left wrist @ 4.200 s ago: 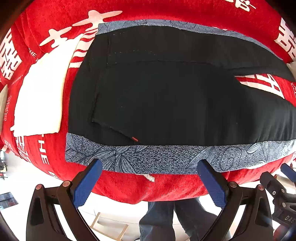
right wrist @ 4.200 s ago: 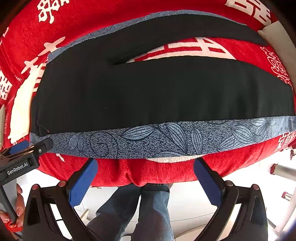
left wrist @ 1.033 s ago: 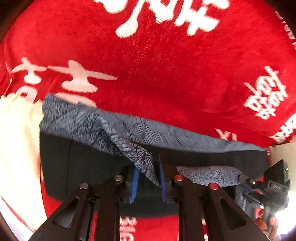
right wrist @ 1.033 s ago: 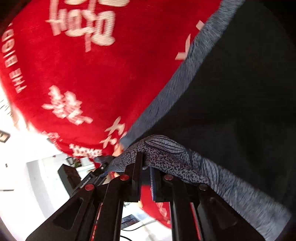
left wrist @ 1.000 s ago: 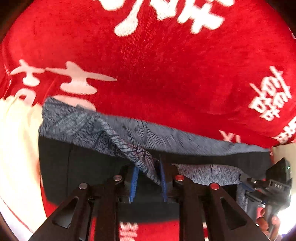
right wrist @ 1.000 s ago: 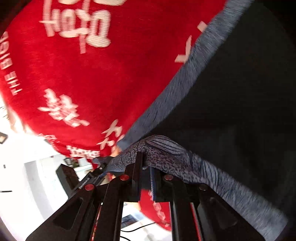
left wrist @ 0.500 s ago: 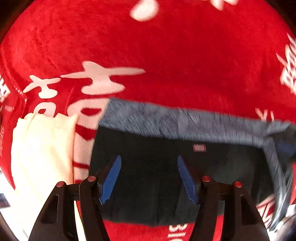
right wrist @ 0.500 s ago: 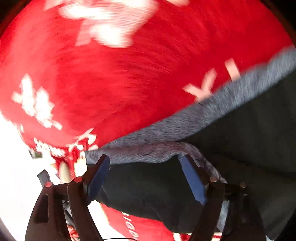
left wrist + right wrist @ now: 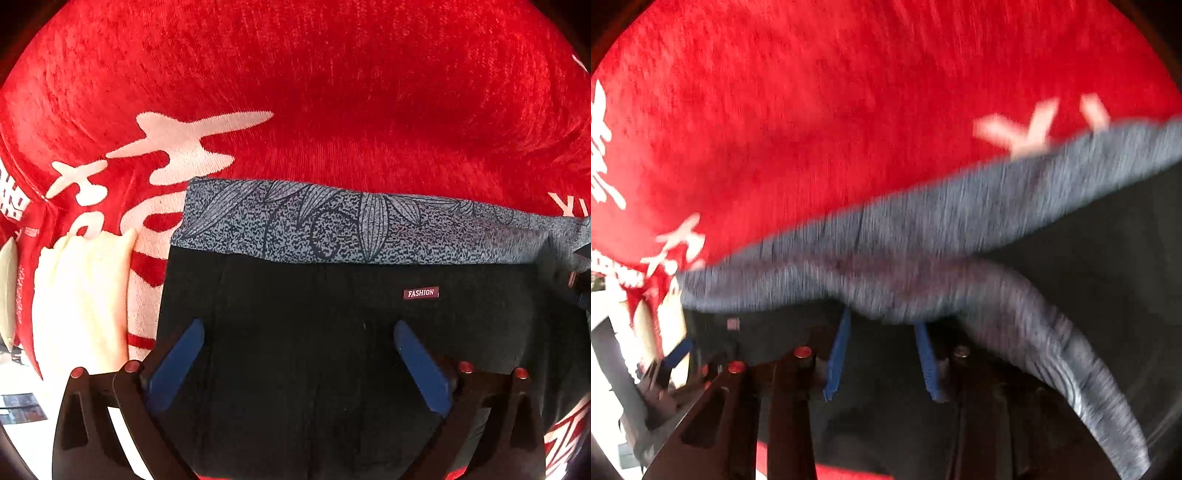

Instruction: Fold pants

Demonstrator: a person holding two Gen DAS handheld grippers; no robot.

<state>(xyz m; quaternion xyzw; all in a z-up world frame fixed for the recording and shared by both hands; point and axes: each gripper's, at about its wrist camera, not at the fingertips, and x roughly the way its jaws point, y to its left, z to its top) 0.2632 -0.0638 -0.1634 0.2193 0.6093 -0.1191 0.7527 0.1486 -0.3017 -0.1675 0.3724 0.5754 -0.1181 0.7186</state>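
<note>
Black pants [image 9: 295,376] with a grey leaf-print band [image 9: 332,225] lie folded on the red cloth [image 9: 332,110]; a small "FASHION" label [image 9: 421,293] faces up. My left gripper [image 9: 299,326] hovers close over the black fabric, its jaws opening wide, nothing pinched between them. In the blurred right wrist view, my right gripper [image 9: 882,321] points down at the pants [image 9: 1089,240]. Its jaws are closing with a gap still between the blue pads [image 9: 836,354]. A raised fold of the grey band [image 9: 960,288] lies just past its tips, not gripped.
A cream cloth [image 9: 81,295] lies left of the pants on the red cloth, which carries white printed characters [image 9: 177,147]. The table's left edge and pale floor show at the lower left [image 9: 22,435]. The left gripper's blue pad [image 9: 677,352] shows in the right wrist view.
Both grippers let go of the grey band, which now lies along the pants' far edge. The left jaws spread wide and sank toward the fabric. The right jaws opened, then narrowed, shifting sideways.
</note>
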